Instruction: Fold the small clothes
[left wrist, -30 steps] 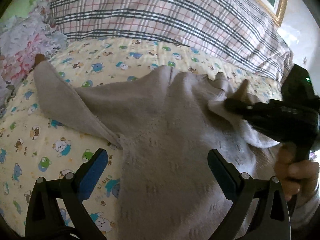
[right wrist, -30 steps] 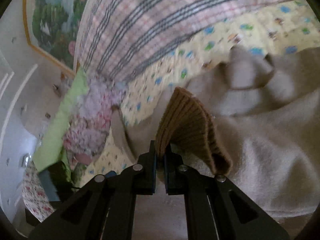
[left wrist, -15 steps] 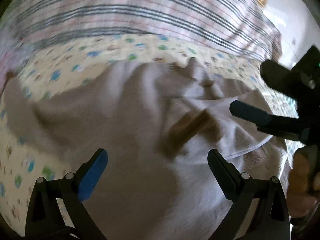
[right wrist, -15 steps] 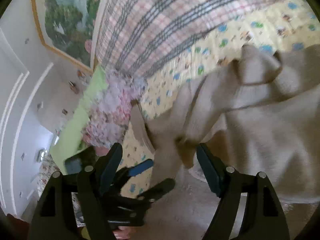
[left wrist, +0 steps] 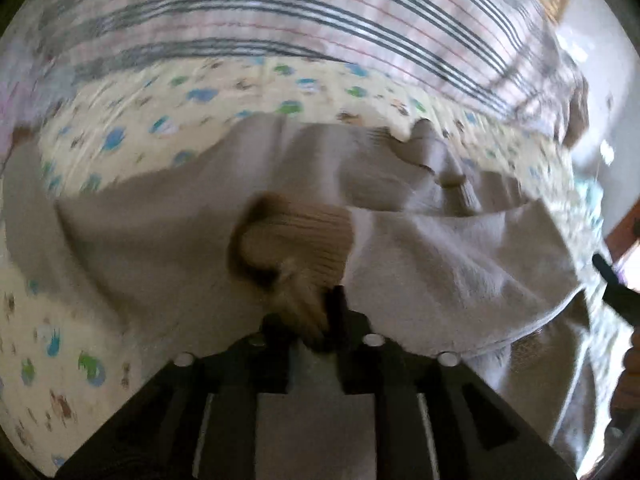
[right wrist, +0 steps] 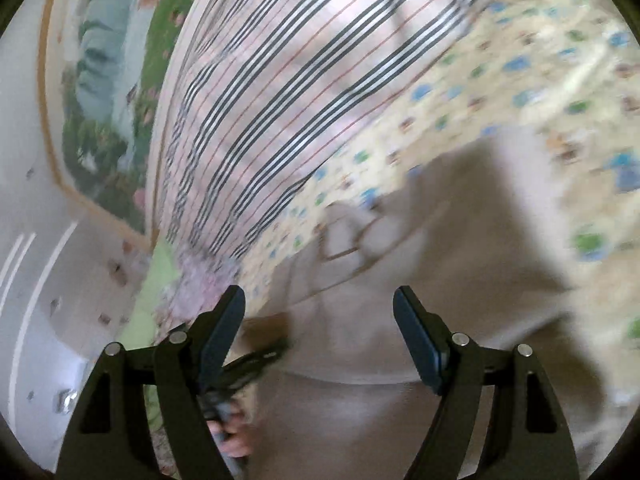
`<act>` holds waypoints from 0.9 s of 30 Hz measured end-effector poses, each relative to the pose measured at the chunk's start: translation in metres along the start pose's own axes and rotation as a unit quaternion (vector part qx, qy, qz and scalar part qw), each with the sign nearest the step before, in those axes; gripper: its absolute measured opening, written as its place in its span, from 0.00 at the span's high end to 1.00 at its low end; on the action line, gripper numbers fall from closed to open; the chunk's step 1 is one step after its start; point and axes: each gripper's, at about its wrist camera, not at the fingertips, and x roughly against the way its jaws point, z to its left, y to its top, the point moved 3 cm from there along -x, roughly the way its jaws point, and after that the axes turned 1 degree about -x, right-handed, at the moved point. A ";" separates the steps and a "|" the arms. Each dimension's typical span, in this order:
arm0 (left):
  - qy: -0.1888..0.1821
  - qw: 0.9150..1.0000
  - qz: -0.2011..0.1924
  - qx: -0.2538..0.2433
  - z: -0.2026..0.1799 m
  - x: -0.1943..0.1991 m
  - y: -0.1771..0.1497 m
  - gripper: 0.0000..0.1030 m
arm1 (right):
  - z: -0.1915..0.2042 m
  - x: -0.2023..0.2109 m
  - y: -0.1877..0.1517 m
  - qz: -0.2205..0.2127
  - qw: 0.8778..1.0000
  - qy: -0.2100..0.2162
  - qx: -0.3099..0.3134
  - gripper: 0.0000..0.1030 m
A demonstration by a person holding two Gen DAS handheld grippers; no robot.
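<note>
A grey sweater (left wrist: 440, 264) lies spread on the cartoon-print sheet (left wrist: 60, 340), one sleeve folded across its body. That sleeve ends in a brown ribbed cuff (left wrist: 296, 240). My left gripper (left wrist: 308, 312) is closing its jaws on this cuff, which is bunched between the pads. In the right wrist view my right gripper (right wrist: 320, 320) stands open above the sweater (right wrist: 460, 240), with nothing between its fingers. The left gripper (right wrist: 256, 360) and the hand holding it show low on the left there. The tip of the right gripper (left wrist: 608, 276) shows at the right edge of the left wrist view.
A plaid pillow (left wrist: 280, 20) lies across the head of the bed behind the sweater. Floral fabric (right wrist: 200, 280) and a green cloth sit at the bed's far side. A framed landscape painting (right wrist: 104, 80) hangs on the wall.
The right gripper let go of the brown cuff, opened, and drew away to the right. The left gripper moved in over the sweater and closed on the cuff.
</note>
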 end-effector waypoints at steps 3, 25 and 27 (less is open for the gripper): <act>-0.016 1.000 0.008 0.010 0.005 -0.002 -0.004 0.55 | -0.015 0.019 0.008 -0.024 0.999 -0.027 -0.004 0.25; -0.050 0.997 -0.031 0.041 0.023 0.026 -0.026 0.95 | -0.070 -0.052 0.040 0.062 0.971 -0.221 0.067 0.25; -0.044 0.998 -0.031 0.034 0.020 0.025 -0.026 0.95 | -0.074 -0.061 0.036 0.081 0.963 -0.243 0.086 0.70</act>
